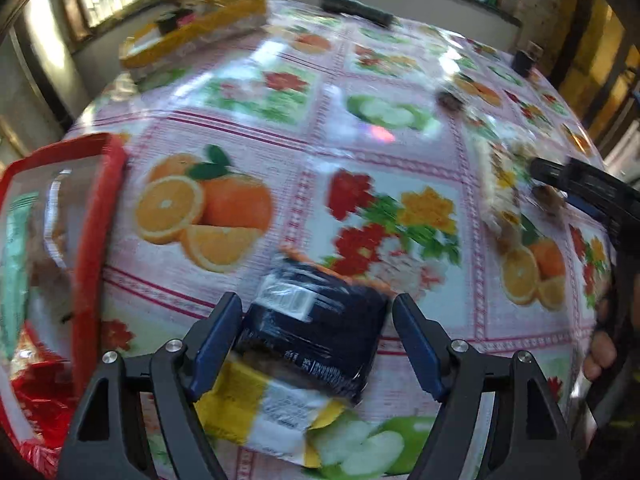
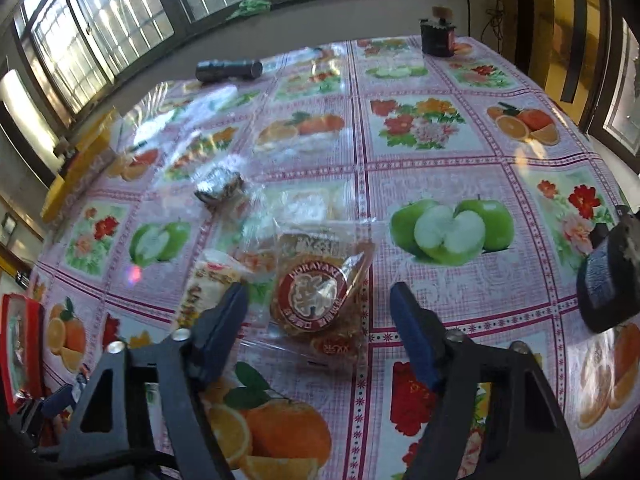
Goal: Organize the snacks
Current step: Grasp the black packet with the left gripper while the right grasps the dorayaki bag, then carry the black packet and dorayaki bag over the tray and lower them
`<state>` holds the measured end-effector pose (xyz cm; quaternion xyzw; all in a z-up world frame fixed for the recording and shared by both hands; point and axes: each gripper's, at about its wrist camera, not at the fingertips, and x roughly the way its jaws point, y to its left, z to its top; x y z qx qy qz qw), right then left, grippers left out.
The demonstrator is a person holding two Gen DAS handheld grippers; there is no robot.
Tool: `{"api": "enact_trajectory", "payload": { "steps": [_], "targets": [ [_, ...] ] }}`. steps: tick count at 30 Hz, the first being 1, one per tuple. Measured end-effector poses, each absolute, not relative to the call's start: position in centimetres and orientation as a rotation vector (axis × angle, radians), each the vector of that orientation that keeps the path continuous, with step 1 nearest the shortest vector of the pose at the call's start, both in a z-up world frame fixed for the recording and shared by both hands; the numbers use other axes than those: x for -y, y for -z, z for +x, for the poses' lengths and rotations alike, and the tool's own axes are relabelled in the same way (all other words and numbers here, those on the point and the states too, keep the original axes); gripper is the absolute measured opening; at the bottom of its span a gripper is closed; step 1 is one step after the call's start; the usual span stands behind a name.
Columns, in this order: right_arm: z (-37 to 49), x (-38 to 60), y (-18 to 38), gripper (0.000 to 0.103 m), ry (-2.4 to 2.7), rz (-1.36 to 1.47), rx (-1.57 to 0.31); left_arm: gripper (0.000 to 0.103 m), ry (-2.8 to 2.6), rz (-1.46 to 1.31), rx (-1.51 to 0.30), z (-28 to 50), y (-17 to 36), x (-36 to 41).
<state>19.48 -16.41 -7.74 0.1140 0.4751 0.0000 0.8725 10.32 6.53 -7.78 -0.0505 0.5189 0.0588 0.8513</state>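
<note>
Your left gripper (image 1: pixel 316 330) is spread wide around a dark snack packet (image 1: pixel 316 328) lying on a yellow packet (image 1: pixel 264 412) near the table's (image 1: pixel 280 120) near edge, beside the red-rimmed container (image 1: pixel 96 240). Your right gripper (image 2: pixel 318 312) (also spread, holding nothing) frames the dorayaki packet (image 2: pixel 316 300) mid-table.

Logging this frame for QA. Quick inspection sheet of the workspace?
Surface: table under a glossy fruit-and-flower tablecloth.
Job's things: dark snack pack lying on a yellow pack; dorayaki pack among clear wrappers; red-rimmed bin holding snacks.
Clutter: black cylinder, dark jar, yellow box.
Grippers: left gripper open around the dark pack; right gripper open over the dorayaki pack.
Cables: nothing seen on the table.
Surroundings: barred windows.
</note>
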Motion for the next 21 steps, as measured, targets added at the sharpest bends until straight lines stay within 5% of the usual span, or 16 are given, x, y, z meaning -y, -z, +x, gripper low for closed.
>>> {"api": "enact_trajectory", "payload": {
  "steps": [7,21],
  "targets": [
    [19.4,16.4,7.7,0.045,-0.004,0.171,-0.970,0.059,-0.002,-0.124,-1.055,9.5,7.6,-6.1],
    [14.0,17.4,5.1,0.043,-0.091,0.254,-0.906,0.051,0.046,-0.128,-0.997,8.3,5.6,-5.0]
  ]
}}
